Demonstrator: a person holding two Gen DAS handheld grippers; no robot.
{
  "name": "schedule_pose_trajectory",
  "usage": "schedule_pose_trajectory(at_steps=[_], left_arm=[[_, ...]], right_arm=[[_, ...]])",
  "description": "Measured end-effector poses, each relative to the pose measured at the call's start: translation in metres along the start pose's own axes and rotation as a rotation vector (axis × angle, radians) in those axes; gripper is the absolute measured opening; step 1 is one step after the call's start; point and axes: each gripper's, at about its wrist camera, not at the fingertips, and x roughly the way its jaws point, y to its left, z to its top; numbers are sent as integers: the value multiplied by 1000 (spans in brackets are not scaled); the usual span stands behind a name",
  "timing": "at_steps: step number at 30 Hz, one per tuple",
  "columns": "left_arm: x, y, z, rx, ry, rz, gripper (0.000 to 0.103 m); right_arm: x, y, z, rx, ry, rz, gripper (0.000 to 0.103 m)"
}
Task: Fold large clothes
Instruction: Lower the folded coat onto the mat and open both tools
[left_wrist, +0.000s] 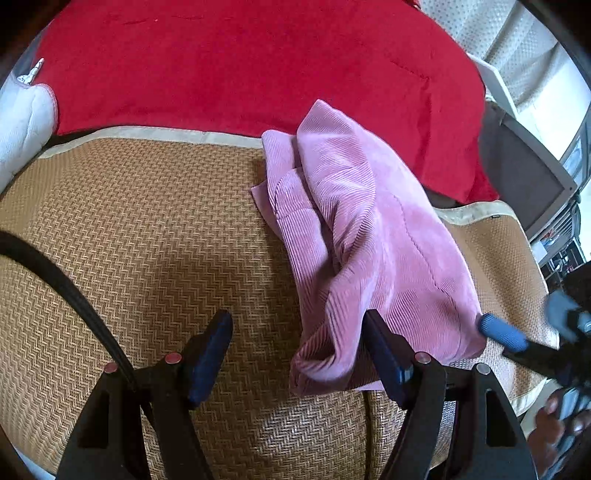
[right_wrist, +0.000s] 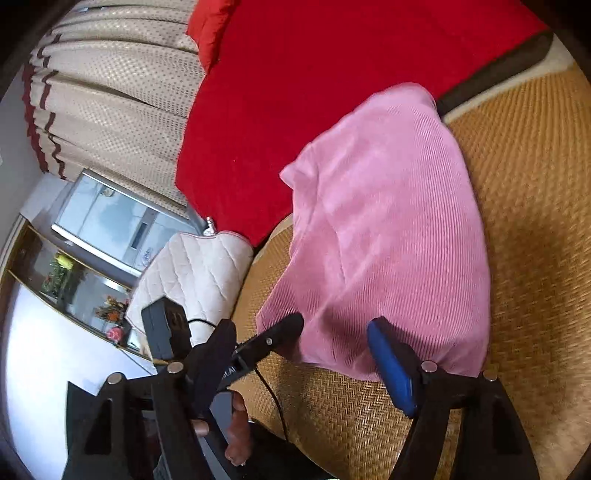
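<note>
Left wrist view. White quilted cushion (left_wrist: 22, 122) at far left edge, well apart from the pink garment (left_wrist: 369, 251). Black cable (left_wrist: 62, 284) crossing the woven mat (left_wrist: 147, 229), left of the garment. Left gripper (left_wrist: 299, 325) spread wide; left finger pad over bare mat, right finger against the garment's near left edge, nothing pinched between. Pink garment: ribbed fabric, folded into a compact bundle, lying on the mat, far corner overlapping the red blanket (left_wrist: 240, 62). Red blanket behind the garment, covering the far part of the bed. Blue pad of the other gripper touching the garment's near right corner. Curtain (left_wrist: 491, 40) beyond the garment, upper right.

Right wrist view. Spotted beige curtain (right_wrist: 110, 96) far left of the garment, red trim on its edge. Glass-fronted cabinet (right_wrist: 110, 225) below it. White quilted cushion (right_wrist: 195, 273) just left of the garment (right_wrist: 388, 229), at the mat's edge. Left gripper (right_wrist: 284, 328) visible here, dark fingertip at the garment's near left hem; contact likely, not certain. Right gripper (right_wrist: 299, 339) spread wide, blue pad (right_wrist: 391, 365) at the garment's near hem, nothing clamped. Garment lying smooth side up on the woven mat (right_wrist: 528, 206), top end reaching the red blanket (right_wrist: 332, 55). Mat extending right of the garment, shadowed near the hem.
</note>
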Motion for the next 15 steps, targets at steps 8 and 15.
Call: schedule_pose_trajectory(at_steps=[8,15], left_arm=[[-10,10,-14,-42,-3,12,74],[-58,-8,-20,-21,-130,161,83]], right_arm=[[40,3,-1,4,19,-27,83],[1,61,-18,-244,-96,-229,84]])
